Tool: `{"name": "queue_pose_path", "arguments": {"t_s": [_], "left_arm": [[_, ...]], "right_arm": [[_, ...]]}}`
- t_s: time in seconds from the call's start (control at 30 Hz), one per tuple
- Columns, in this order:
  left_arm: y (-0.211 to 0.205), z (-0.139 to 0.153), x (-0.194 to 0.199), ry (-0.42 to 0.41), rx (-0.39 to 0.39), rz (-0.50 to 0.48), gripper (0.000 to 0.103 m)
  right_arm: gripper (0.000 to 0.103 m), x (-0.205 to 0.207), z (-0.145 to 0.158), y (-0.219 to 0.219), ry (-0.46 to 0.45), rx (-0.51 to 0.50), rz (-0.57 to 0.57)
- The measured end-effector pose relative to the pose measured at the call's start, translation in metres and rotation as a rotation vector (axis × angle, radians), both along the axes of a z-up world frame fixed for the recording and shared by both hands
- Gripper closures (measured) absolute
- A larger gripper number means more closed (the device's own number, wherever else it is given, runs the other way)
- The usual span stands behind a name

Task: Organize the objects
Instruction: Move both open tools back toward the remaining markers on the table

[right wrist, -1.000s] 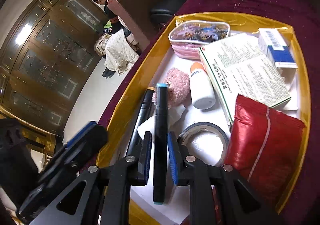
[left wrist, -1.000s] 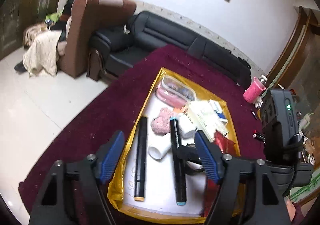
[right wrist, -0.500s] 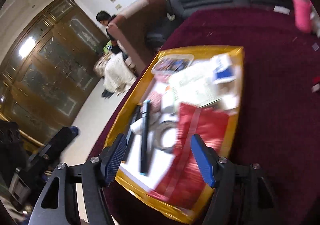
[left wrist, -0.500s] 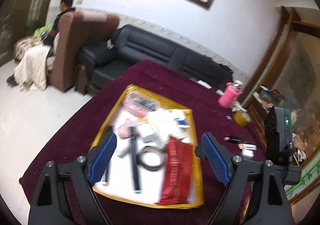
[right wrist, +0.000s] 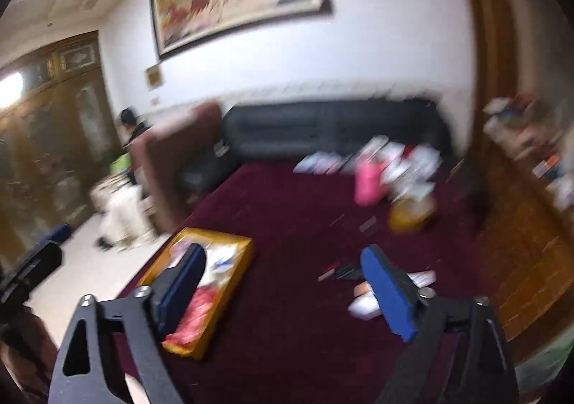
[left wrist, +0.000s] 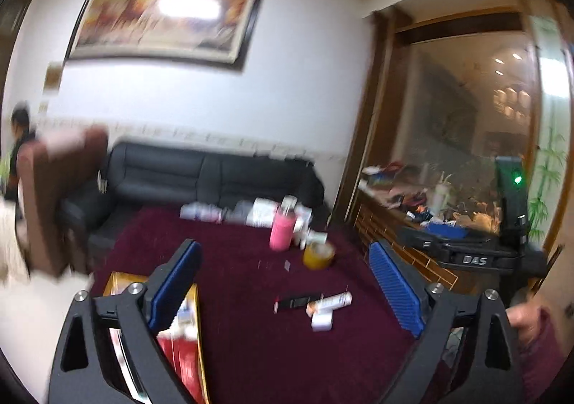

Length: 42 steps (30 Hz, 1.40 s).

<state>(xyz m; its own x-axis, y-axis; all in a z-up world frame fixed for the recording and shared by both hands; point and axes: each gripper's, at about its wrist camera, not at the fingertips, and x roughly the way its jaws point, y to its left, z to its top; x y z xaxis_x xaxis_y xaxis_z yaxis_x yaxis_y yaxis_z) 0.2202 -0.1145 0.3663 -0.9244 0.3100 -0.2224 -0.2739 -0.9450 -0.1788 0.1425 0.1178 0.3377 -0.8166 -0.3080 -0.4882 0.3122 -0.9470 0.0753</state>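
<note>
My left gripper is open and empty, raised above the maroon tablecloth. The gold-rimmed tray with a red packet lies at its lower left. A black pen, a white tube and a small white box lie loose on the cloth between the fingers. My right gripper is open and empty, also raised. The tray with the red packet sits behind its left finger. The loose small items sit by its right finger. Both views are blurred.
A pink bottle, a yellow tape roll and scattered papers sit at the table's far side. A black sofa and brown armchair stand behind. A wooden cabinet with clutter stands right. A person sits at left.
My right gripper opened off the black marker and left it in the tray. Both grippers pulled up and back and swung right, so the tray now lies at lower left.
</note>
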Motion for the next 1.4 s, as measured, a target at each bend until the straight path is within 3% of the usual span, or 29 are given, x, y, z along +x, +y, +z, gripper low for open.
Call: {"name": "queue_pose_path", "arguments": {"t_s": [0.13,0.23,0.3,0.37,0.47,0.53,0.73,0.87,0.93,1.03,1.2,1.3,1.4], "left_arm": [[0.027,0.058,-0.005,0.087,-0.084,0.032,0.002],[0.038,0.088,-0.024,0.08,-0.092,0.029,0.001],[0.045,0.097,-0.039,0.073,-0.11,0.038,0.0],[0.057,0.092,-0.056,0.069,-0.153,0.036,0.0],[0.074,0.059,-0.084,0.024,-0.203,0.006,0.0],[0.082,0.027,-0.106,-0.029,-0.207,-0.022,0.0],[0.116,-0.107,-0.185,-0.233,-0.215,-0.113,0.0],[0.149,-0.192,-0.229,-0.33,-0.335,-0.151,0.001],[0.157,-0.221,-0.244,-0.369,-0.366,-0.168,0.001],[0.16,-0.259,-0.268,-0.441,-0.374,-0.157,0.002],[0.156,-0.298,-0.301,-0.508,-0.339,-0.16,0.007],[0.168,-0.306,-0.314,-0.471,-0.453,-0.201,0.01],[0.188,-0.312,-0.324,-0.418,-0.563,-0.315,0.009]], "right_arm": [[0.0,0.029,0.073,0.033,0.176,0.202,-0.159],[0.0,0.035,0.102,0.047,0.249,0.291,-0.237],[0.0,0.03,0.108,0.058,0.236,0.291,-0.257],[0.0,0.013,0.101,0.073,0.133,0.231,-0.23],[0.0,-0.016,0.065,0.094,0.009,0.112,-0.181],[0.0,-0.039,0.022,0.102,-0.053,0.054,-0.181],[0.0,-0.101,-0.121,0.125,-0.228,-0.169,-0.212],[0.0,-0.127,-0.197,0.129,-0.32,-0.212,-0.255],[0.0,-0.141,-0.232,0.126,-0.382,-0.214,-0.256],[0.0,-0.159,-0.265,0.123,-0.445,-0.237,-0.243],[0.0,-0.181,-0.283,0.125,-0.434,-0.317,-0.205],[0.0,-0.186,-0.295,0.135,-0.434,-0.412,-0.191],[0.0,-0.186,-0.31,0.145,-0.451,-0.453,-0.196]]}}
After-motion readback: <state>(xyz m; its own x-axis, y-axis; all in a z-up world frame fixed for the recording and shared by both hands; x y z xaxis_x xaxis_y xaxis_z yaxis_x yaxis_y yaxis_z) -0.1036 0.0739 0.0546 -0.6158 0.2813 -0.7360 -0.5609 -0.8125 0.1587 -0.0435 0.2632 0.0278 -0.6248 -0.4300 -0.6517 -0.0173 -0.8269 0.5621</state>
